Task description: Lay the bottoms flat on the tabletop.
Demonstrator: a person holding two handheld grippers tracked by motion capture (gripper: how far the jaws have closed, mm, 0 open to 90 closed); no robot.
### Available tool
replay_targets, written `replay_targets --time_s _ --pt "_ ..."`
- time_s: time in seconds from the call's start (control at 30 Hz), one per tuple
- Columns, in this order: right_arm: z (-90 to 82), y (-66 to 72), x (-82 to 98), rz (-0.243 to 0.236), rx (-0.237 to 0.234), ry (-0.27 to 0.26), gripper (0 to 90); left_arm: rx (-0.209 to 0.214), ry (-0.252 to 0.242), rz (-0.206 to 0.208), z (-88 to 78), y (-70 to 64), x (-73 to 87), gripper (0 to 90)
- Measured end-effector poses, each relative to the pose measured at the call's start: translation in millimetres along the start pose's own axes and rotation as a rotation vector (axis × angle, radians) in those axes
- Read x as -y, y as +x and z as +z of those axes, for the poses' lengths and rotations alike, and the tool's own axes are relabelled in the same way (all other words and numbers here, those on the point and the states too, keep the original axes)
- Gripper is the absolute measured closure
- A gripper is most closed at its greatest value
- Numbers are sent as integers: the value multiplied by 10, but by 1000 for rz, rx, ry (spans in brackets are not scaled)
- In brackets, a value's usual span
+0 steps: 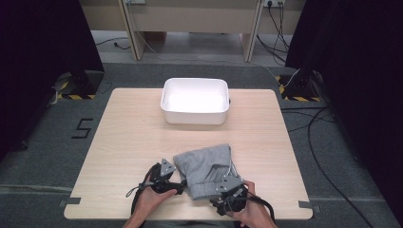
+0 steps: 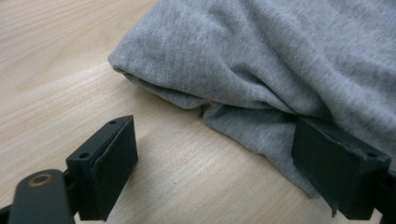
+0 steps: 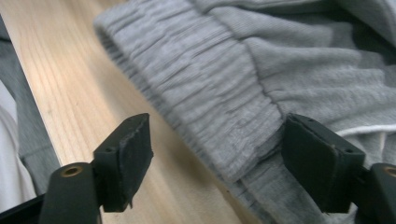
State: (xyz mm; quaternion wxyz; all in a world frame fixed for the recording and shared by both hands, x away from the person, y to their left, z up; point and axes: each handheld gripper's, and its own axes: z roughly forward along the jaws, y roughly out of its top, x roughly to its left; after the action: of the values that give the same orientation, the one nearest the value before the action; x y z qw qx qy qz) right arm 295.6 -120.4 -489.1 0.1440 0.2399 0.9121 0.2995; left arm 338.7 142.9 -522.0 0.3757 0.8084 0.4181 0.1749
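Note:
A folded grey garment (image 1: 205, 169) with a ribbed waistband and a white drawstring lies near the table's front edge. My left gripper (image 1: 177, 186) is open at its left side; in the left gripper view (image 2: 224, 172) one jaw rests against the cloth's edge (image 2: 261, 60), the other stands on bare wood. My right gripper (image 1: 227, 190) is open at the garment's front right corner. The right gripper view (image 3: 219, 163) has the jaws spread wide around the gathered waistband (image 3: 205, 107), one fingertip (image 3: 322, 158) touching the fabric.
A white rectangular tub (image 1: 195, 100) stands at the back middle of the wooden table (image 1: 128, 137). Dark stands and cables lie on the floor to both sides. Bare wood lies left and right of the garment.

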Motion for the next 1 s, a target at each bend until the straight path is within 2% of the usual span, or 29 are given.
replay_targets --time_s 0.07,0.1,0.2,0.33,0.47,0.6,0.77,0.87,1.0 --pt "10 -12 -16 -21 43 8 470 -1 0 -1 -1 3 1 134" --pt "3 -39 -21 -8 50 4 518 -1 1 -1 -3 6 2 134" --pt "-56 -126 -20 21 7 -52 710 -4 2 -2 -11 23 7 134" --pt "-182 -213 -71 21 -18 -109 814 -4 1 0 -13 30 10 134" --pt "-352 -429 -255 47 -11 -177 833 -6 1 -1 -20 29 16 136" --pt "-446 -777 -523 108 10 -247 833 -8 -1 -3 -30 33 26 137" --pt "-353 -1198 -790 153 62 -221 833 -8 -2 -3 -49 42 43 138" --pt "-199 -1383 -845 196 56 -188 833 -8 0 -2 -62 48 54 138" --pt "29 -1519 -794 245 34 -155 830 -8 -2 -1 -80 62 70 139"
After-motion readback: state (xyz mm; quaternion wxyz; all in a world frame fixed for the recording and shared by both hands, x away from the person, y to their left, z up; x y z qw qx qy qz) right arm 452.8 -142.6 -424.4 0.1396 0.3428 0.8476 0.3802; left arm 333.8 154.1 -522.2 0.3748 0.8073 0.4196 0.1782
